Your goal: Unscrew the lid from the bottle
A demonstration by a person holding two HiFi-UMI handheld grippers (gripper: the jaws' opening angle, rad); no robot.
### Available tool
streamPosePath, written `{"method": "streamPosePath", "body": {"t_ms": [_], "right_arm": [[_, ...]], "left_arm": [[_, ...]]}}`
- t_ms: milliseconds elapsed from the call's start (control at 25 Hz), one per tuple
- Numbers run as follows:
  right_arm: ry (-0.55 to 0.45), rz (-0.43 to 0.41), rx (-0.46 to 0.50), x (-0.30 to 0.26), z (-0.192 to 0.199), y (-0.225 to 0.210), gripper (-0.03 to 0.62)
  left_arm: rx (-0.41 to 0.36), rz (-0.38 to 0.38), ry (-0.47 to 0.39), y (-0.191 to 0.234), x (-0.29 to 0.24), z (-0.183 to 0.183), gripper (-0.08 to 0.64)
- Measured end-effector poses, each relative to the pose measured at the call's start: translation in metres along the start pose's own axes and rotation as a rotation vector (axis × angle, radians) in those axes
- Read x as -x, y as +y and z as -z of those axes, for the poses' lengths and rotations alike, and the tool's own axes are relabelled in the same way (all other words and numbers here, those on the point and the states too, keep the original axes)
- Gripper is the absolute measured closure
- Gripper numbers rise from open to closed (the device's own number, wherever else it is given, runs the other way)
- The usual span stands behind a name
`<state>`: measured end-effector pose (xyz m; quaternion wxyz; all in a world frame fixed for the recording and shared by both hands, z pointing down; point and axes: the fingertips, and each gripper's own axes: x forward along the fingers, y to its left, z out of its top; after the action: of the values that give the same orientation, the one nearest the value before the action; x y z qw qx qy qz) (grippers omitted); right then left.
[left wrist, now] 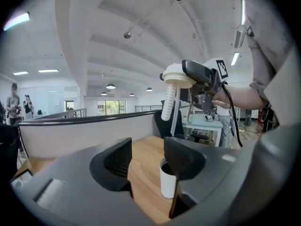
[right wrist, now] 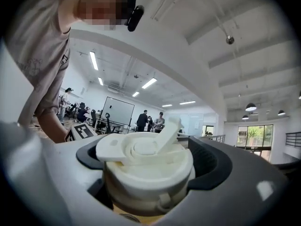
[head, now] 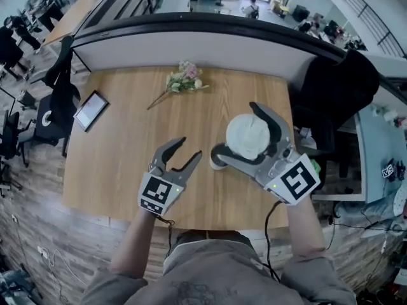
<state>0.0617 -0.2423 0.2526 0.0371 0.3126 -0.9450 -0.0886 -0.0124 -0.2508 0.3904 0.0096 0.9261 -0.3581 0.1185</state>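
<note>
Hovering with jaws spread and empty, the left gripper (head: 191, 147) sits near the open white bottle (head: 217, 161) on the wooden table (head: 127, 138). The right gripper (head: 235, 129) pinches the lid (head: 248, 135) higher up, and flowers (head: 184, 80) lie beyond.

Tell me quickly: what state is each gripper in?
Left gripper: open, nothing between its jaws.
Right gripper: closed on the white lid.
</note>
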Motion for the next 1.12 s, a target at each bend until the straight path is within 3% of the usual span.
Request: {"method": "streamPosePath", "body": {"t_ms": [280,520,720,840,1120], "right_arm": [[-0.100,0.220,0.091,0.037,-0.076,-0.020,0.075],[-0.131,0.316,0.157,0.068,-0.105,-0.010,0.075],[-0.130,0.330,0.036,0.089,-0.101,0.001,0.075],[-0.104,0.344,0.016,0.097,-0.091,0.010,0.075],[-0.018,0.395,-0.095,0.112,-0.049,0.022,0.075]], "left_arm": [[-0.094,-0.076,-0.124,0.020,0.035,-0.095,0.415],[-0.097,-0.116,-0.161,0.018,0.064,-0.139,0.431],[-0.113,-0.128,-0.180,0.009,0.083,-0.146,0.477],[-0.117,-0.136,-0.182,0.001,0.091,-0.144,0.493],[-0.085,-0.149,-0.123,-0.013,0.103,-0.117,0.528]]}}
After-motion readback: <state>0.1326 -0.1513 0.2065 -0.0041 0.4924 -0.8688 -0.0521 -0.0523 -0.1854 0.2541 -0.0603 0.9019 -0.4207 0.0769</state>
